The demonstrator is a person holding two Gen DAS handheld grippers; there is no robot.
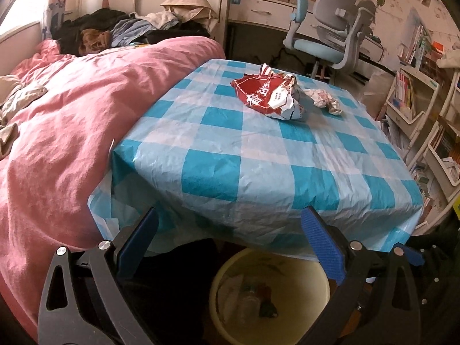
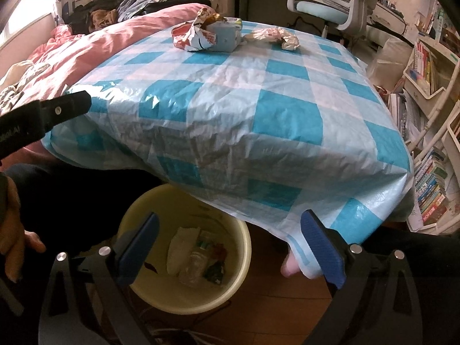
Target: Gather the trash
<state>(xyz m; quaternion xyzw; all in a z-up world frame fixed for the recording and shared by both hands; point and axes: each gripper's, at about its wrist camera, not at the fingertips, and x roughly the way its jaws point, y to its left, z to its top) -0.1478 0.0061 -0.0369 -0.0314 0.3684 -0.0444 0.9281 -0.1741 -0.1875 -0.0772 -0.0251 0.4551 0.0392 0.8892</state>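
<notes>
A crumpled red snack wrapper [image 1: 267,95] lies far back on the blue-checked tablecloth [image 1: 230,155], with a crumpled white wrapper [image 1: 325,100] beside it. From the right wrist view the red wrapper [image 2: 192,36] leans on a pale blue pack [image 2: 227,37], and the white wrapper [image 2: 276,36] lies to their right. Below the table's near edge stands a pale yellow bin [image 2: 172,302] holding a clear bottle and scraps. My right gripper [image 2: 230,235] hangs over it, open and empty. My left gripper [image 1: 230,224] is open and empty at the table's near edge, above the bin [image 1: 302,276].
A bed with a pink cover [image 1: 72,143] flanks the table's left side, with clothes piled at its head. A desk chair [image 1: 330,37] stands behind the table and bookshelves [image 1: 414,100] line the right. A person's hand [image 2: 14,230] and one finger of the left gripper [image 2: 66,109] show at the left.
</notes>
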